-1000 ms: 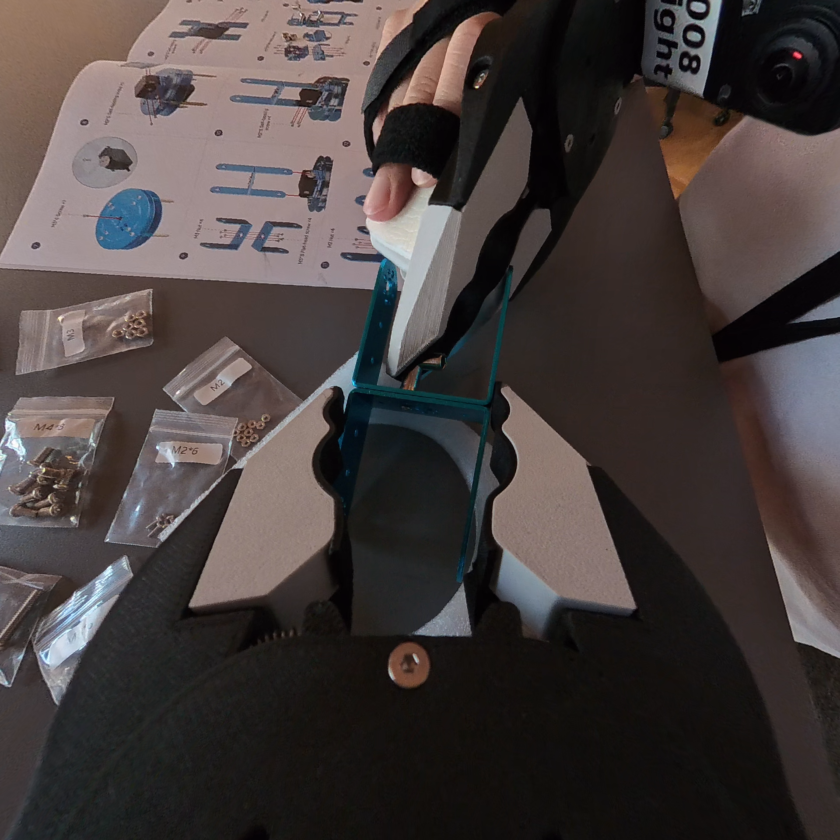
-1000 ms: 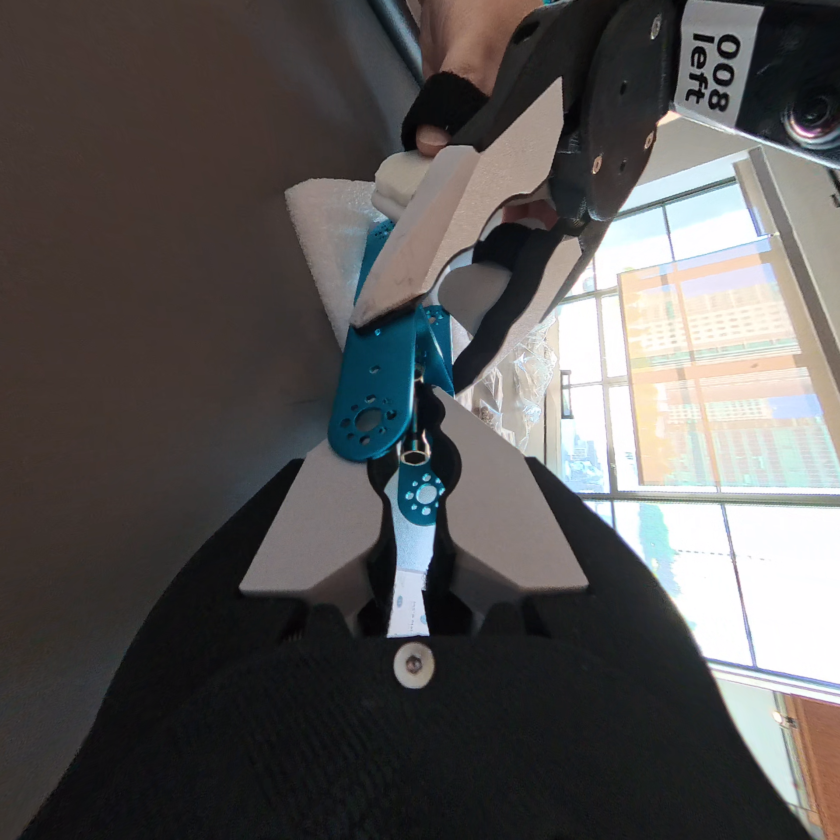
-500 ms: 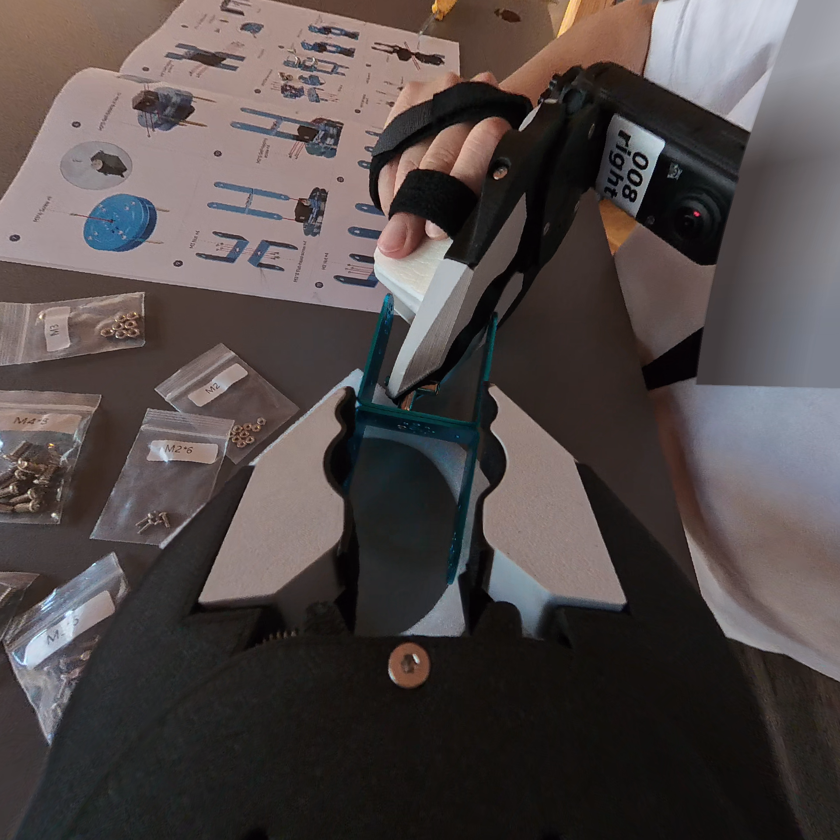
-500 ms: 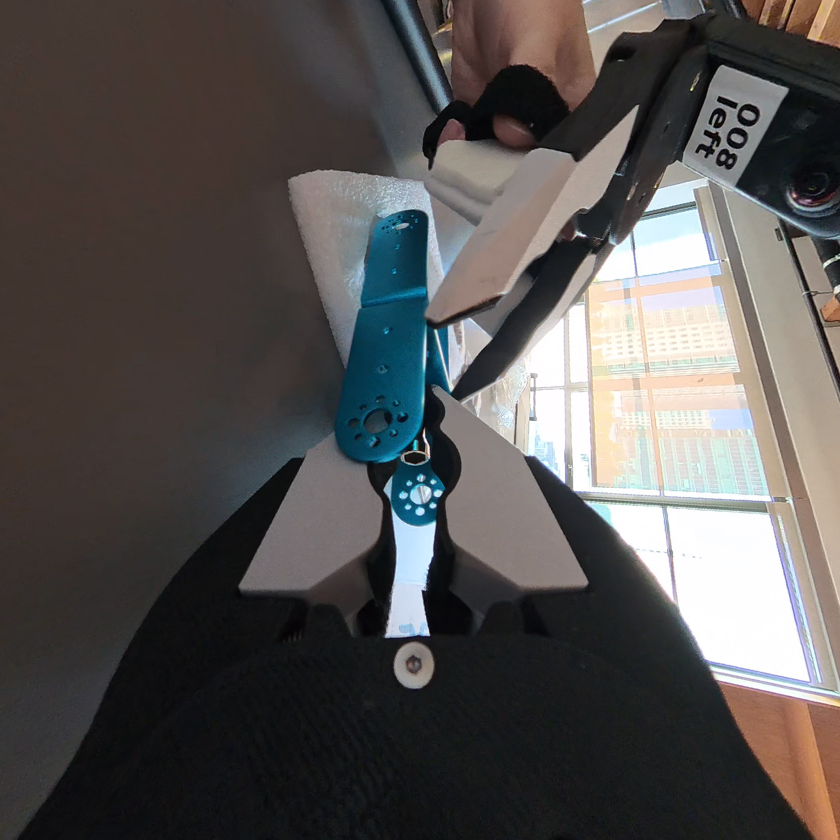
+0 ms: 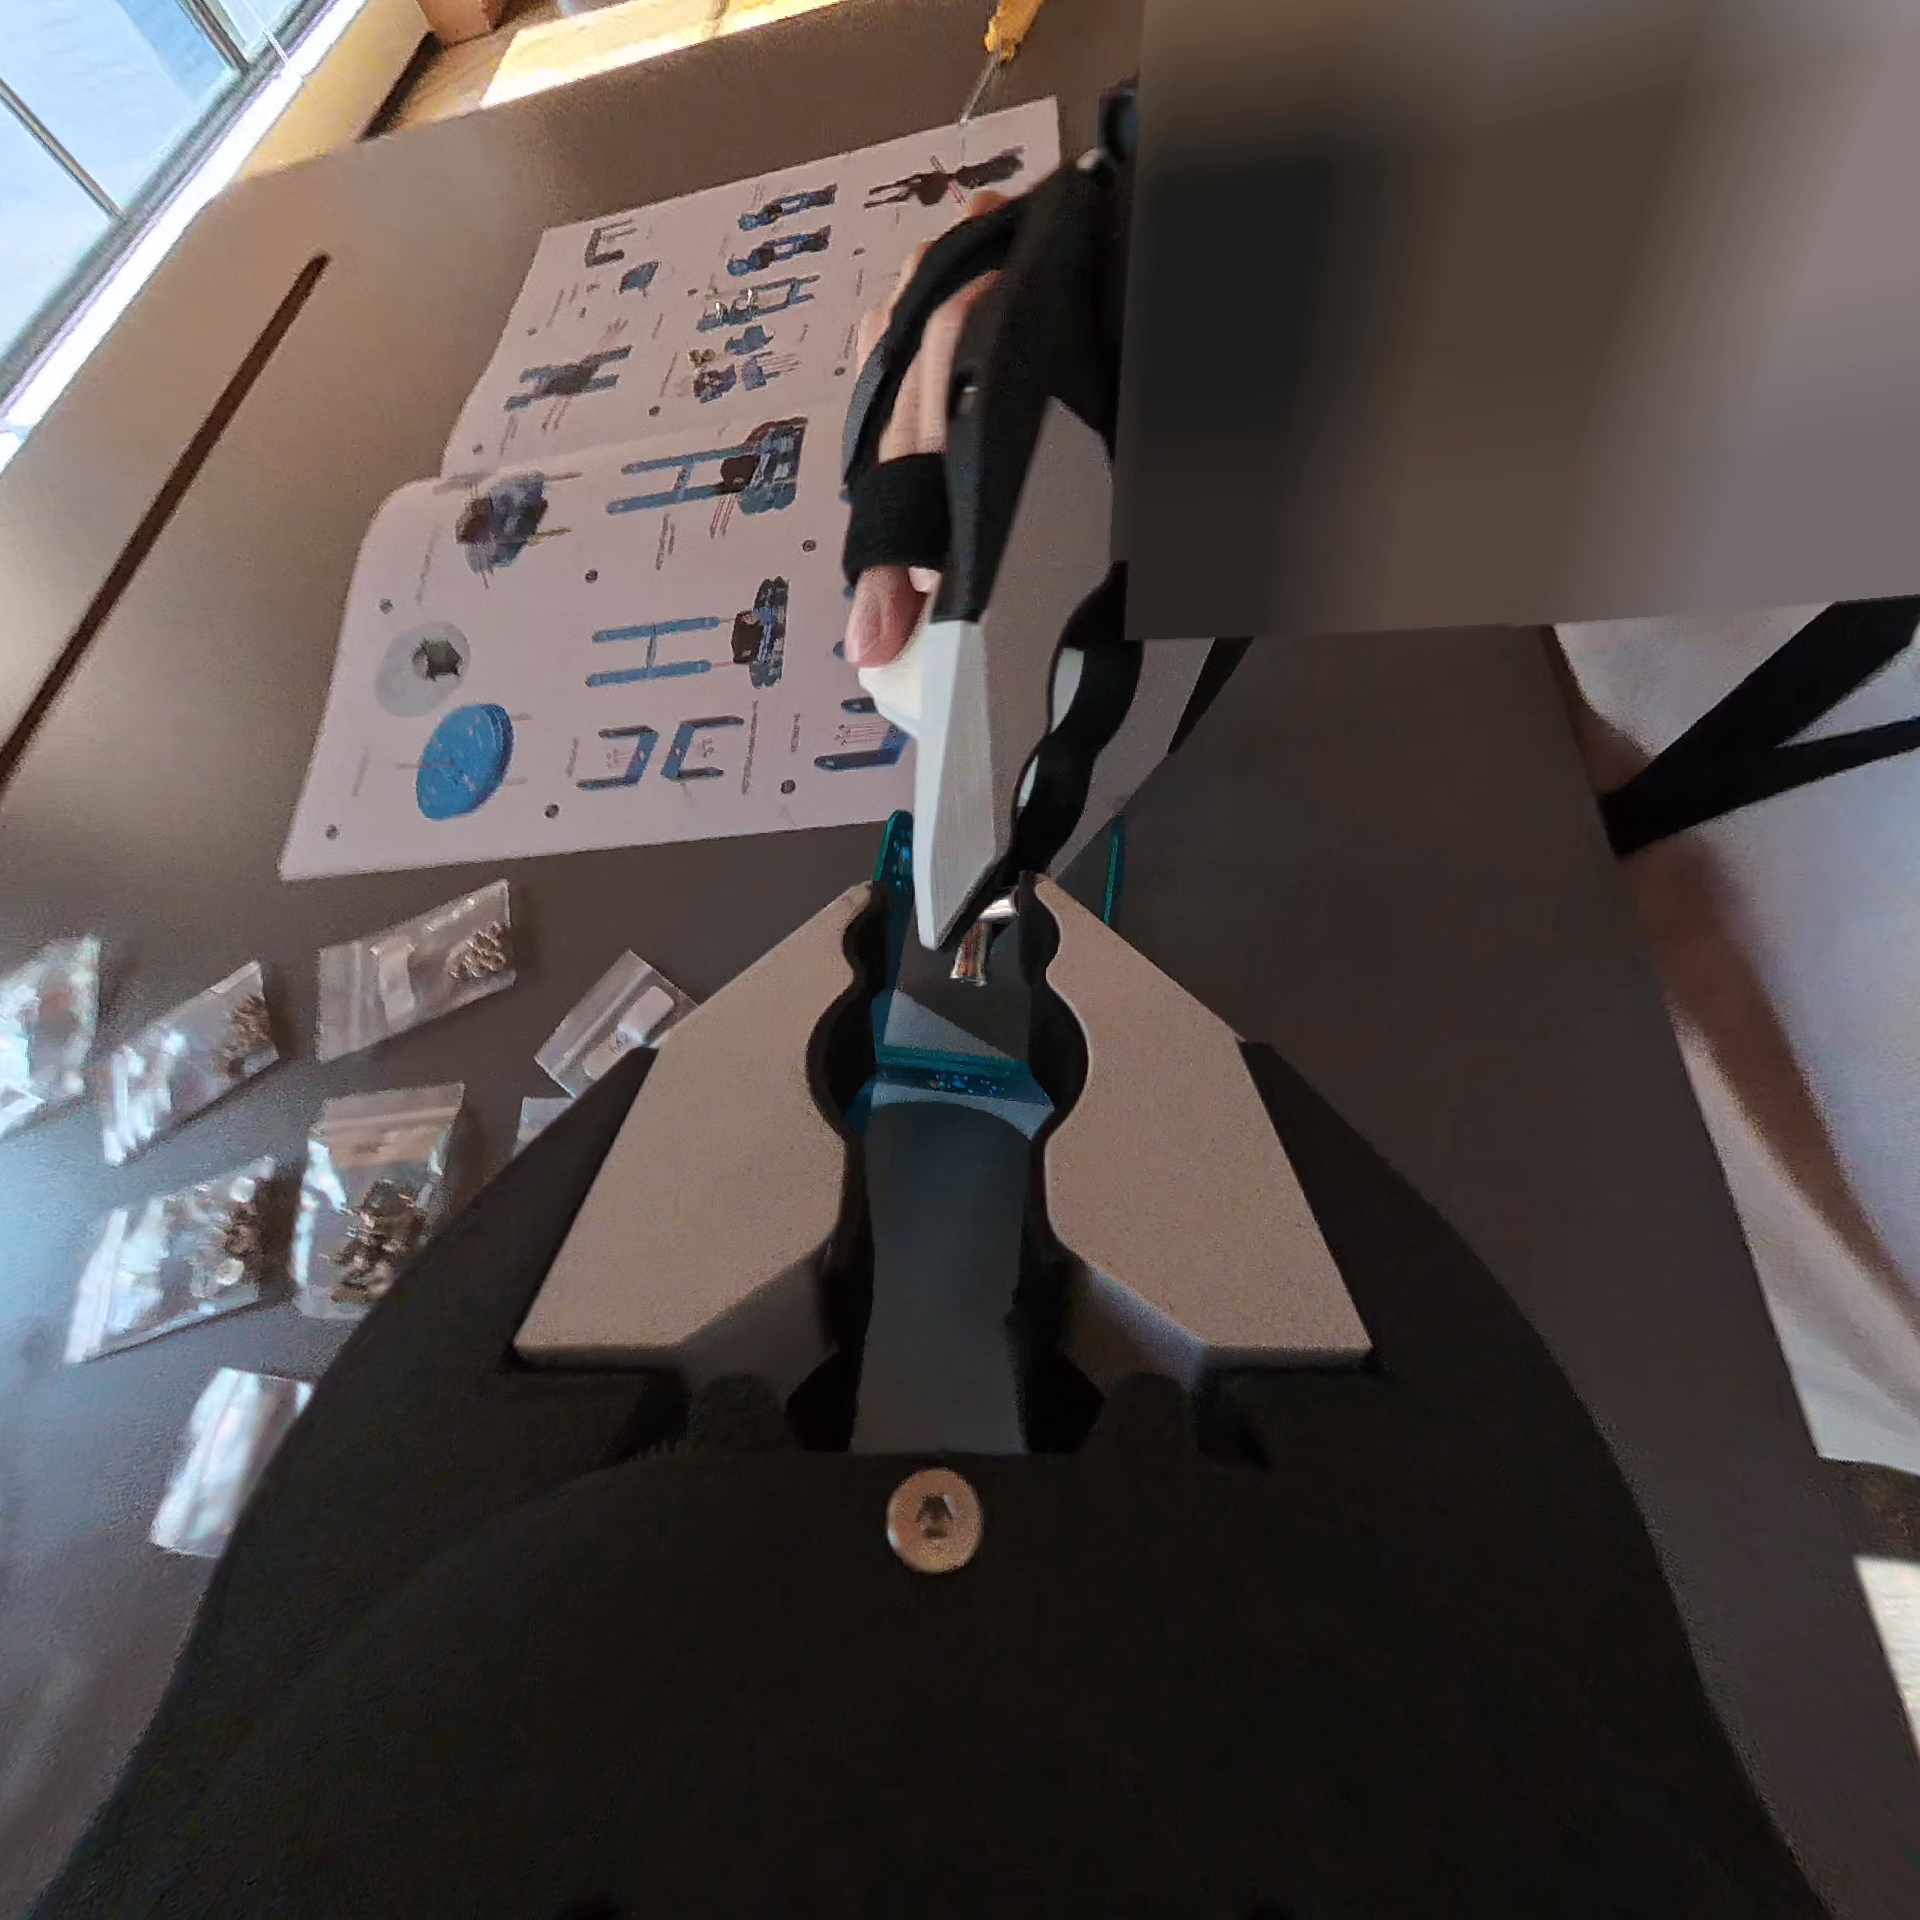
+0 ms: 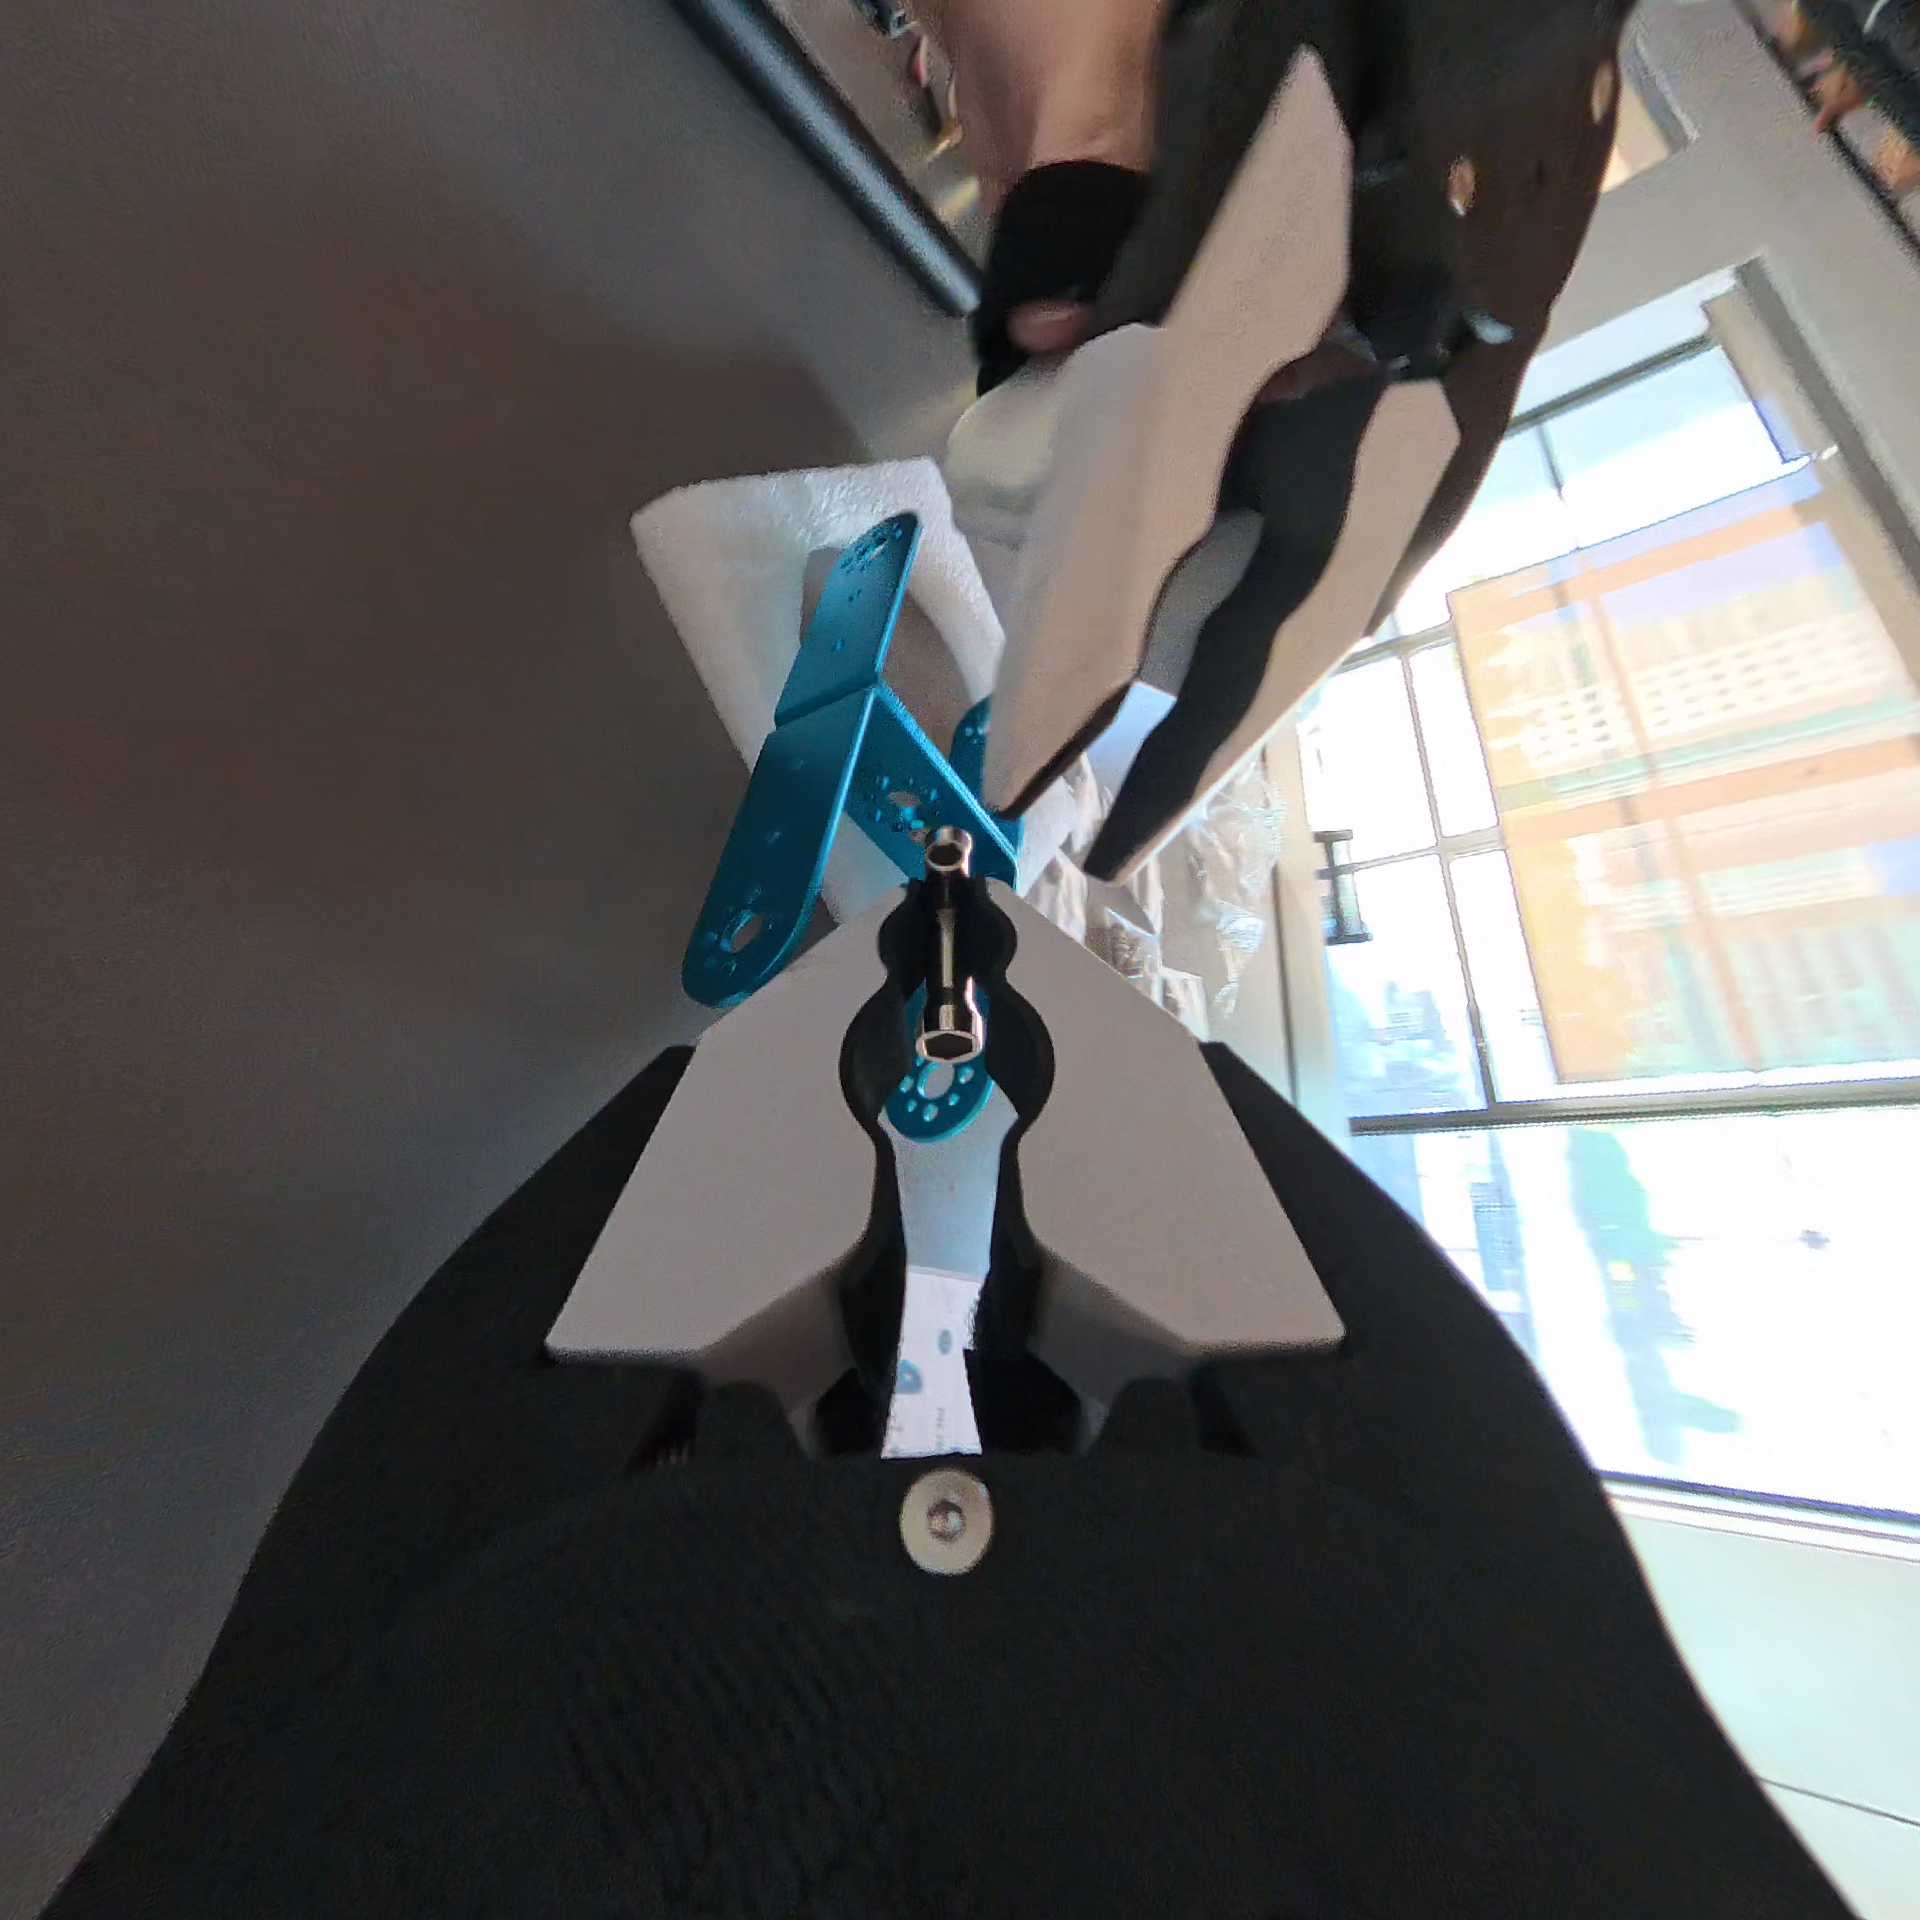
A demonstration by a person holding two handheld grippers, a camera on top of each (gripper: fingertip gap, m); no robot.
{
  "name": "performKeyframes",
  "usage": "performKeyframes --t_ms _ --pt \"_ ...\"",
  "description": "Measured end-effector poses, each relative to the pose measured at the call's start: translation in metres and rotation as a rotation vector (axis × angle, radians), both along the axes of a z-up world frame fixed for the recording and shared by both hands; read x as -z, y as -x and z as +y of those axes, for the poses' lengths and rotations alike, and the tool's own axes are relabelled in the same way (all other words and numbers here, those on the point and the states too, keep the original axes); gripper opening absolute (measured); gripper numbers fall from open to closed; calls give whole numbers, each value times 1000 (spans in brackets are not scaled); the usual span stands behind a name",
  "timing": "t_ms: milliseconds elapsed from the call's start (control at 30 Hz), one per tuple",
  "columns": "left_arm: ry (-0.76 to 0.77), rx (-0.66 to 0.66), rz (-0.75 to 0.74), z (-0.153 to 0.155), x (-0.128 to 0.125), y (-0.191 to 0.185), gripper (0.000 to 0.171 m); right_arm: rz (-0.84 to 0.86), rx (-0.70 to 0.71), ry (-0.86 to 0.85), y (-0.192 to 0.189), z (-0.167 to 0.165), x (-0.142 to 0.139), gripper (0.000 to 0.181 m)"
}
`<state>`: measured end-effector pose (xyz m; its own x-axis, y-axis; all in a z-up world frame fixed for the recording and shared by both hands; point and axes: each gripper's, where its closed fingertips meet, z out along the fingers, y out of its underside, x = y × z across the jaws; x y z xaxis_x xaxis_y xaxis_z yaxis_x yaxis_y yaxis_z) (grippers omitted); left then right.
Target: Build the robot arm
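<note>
Pinching a small silver socket wrench (image 6: 948,940) between its pressed-together fingers, the right gripper (image 6: 951,883) is seen at the centre of the right wrist view, just beside a blue metal bracket (image 6: 821,769). In the left wrist view, the bracket (image 5: 940,1075) is clamped between the fingers of the left gripper (image 5: 951,914), at the middle of the frame. A dark table (image 5: 1351,935) lies beneath. At the upper left an instruction sheet (image 5: 644,582) is spread, and small bags of screws (image 5: 364,1226) are scattered at the left edge.
</note>
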<state>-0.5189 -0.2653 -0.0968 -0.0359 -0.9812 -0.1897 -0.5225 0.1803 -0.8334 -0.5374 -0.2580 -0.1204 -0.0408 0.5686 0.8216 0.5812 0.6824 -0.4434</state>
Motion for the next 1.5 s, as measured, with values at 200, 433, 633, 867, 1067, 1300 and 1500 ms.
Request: performKeyframes --t_ms 200,433,633,867,1067,1300,1500 --pt "-139 22 43 -11 -2 -7 13 97 19 252 -1 -3 -12 6" --pt "-245 -5 93 -5 4 -7 5 126 74 492 -2 -1 -6 6" --pt "-269 -20 92 -4 1 -5 5 175 97 608 -1 0 -9 6" --pt "-245 -51 101 2 4 2 4 203 106 628 -5 5 -8 9" --pt "-199 -37 66 -2 0 4 5 230 66 587 -17 1 -14 12" --pt "-183 -21 58 -5 -1 3 5 245 44 556 -21 -6 -19 10" --pt "-184 -20 74 -5 3 2 5 226 87 586 -23 -6 -17 10"
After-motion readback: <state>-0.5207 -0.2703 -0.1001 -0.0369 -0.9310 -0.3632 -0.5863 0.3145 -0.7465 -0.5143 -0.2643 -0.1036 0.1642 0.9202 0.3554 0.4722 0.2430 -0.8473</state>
